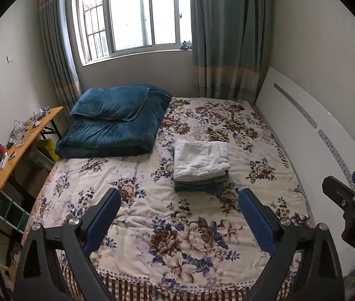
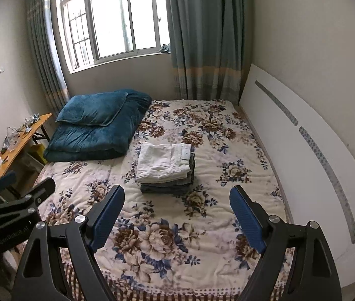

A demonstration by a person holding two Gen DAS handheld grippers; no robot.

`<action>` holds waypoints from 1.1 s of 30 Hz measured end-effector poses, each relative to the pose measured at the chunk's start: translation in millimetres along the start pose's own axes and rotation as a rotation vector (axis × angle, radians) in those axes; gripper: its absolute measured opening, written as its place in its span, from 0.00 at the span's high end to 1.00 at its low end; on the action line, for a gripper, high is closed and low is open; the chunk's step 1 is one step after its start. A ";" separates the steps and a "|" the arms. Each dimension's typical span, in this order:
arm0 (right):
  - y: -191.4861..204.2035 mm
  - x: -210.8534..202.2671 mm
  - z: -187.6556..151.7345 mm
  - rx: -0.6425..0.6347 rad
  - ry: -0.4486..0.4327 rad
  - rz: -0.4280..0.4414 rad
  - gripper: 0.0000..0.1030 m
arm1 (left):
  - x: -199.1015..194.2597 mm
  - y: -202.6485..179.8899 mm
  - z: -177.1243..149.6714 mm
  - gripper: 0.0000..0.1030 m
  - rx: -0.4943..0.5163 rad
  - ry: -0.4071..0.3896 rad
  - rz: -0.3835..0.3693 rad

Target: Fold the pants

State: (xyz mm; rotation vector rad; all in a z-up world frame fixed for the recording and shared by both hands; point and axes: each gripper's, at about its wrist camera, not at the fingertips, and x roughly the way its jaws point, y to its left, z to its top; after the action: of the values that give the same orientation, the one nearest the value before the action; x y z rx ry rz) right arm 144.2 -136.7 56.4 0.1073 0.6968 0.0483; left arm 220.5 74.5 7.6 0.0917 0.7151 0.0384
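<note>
Orange wood tops the side table [image 1: 30, 135] that stands off the bed's left edge, cluttered with small items too small to make out. Next to it, on the far left corner of the bed [image 1: 132, 210], a teal quilt [image 1: 112, 130] lies folded in a thick bundle with a matching pillow [image 1: 109, 104] on top. The bed is covered by a cream blanket printed with brown and blue flowers. Near its middle, just right of the quilt and not touching it, sits a neat stack of folded clothes: white pants [image 1: 200, 159] on top, squared up, over darker grey and blue folded garments [image 1: 197, 184]. The stack is well clear of every edge of the bed.

Over the near edge, the left gripper [image 1: 180, 213] hangs with its blue-padded fingers spread wide and nothing between them; it touches neither the blanket nor the stack. The right gripper [image 2: 177, 213] hangs beside it, likewise spread wide and empty, aimed down toward the same stack. Along the bed's right edge a white headboard panel [image 1: 302, 130] leans against the wall. Behind the far edge are a window [image 1: 132, 15] and grey-green curtains [image 1: 227, 37].
</note>
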 end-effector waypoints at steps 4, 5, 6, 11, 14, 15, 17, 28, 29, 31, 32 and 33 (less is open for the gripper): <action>-2.7 -2.3 -0.9 -0.010 0.006 0.003 0.13 | 1.2 -4.2 -3.5 0.07 -0.006 0.012 -0.002; -3.4 -2.1 -0.8 -0.008 0.008 0.005 0.13 | 2.8 -5.5 -4.0 0.07 -0.007 0.018 0.000; -5.0 -1.2 -0.3 -0.002 0.005 0.012 0.11 | 5.2 -6.2 -3.8 0.07 -0.007 0.021 -0.003; -13.0 27.7 13.7 0.007 -0.013 -0.017 0.09 | 29.3 -10.2 -0.6 0.01 0.000 0.020 0.034; -15.8 52.2 20.9 0.003 -0.030 -0.047 0.08 | 52.8 -12.0 5.4 0.01 0.000 0.018 0.060; -15.9 61.5 23.4 0.000 -0.033 -0.057 0.08 | 60.5 -12.8 6.6 0.00 0.002 0.021 0.065; -17.7 80.5 27.5 0.008 -0.024 -0.059 0.08 | 80.9 -14.5 8.7 0.00 0.002 0.031 0.076; -23.8 191.2 27.3 -0.002 0.077 -0.089 0.08 | 162.1 -21.3 7.7 0.01 -0.006 0.135 0.094; -24.8 198.4 26.5 -0.004 0.086 -0.092 0.08 | 167.0 -21.4 8.2 0.01 -0.007 0.140 0.095; -26.7 210.4 24.8 0.003 0.104 -0.091 0.08 | 174.3 -21.0 10.2 0.01 -0.011 0.147 0.101; -28.5 218.2 24.1 0.007 0.117 -0.094 0.08 | 176.6 -21.1 12.0 0.00 -0.010 0.146 0.101; -29.5 222.8 23.5 0.010 0.124 -0.095 0.08 | 179.3 -21.3 13.8 0.00 -0.007 0.146 0.106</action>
State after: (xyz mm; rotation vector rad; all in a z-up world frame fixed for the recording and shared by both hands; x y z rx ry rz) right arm 330.2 -150.0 -71.3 0.0811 0.8251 -0.0400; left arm 364.9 64.2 -101.1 0.1210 0.8560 0.1500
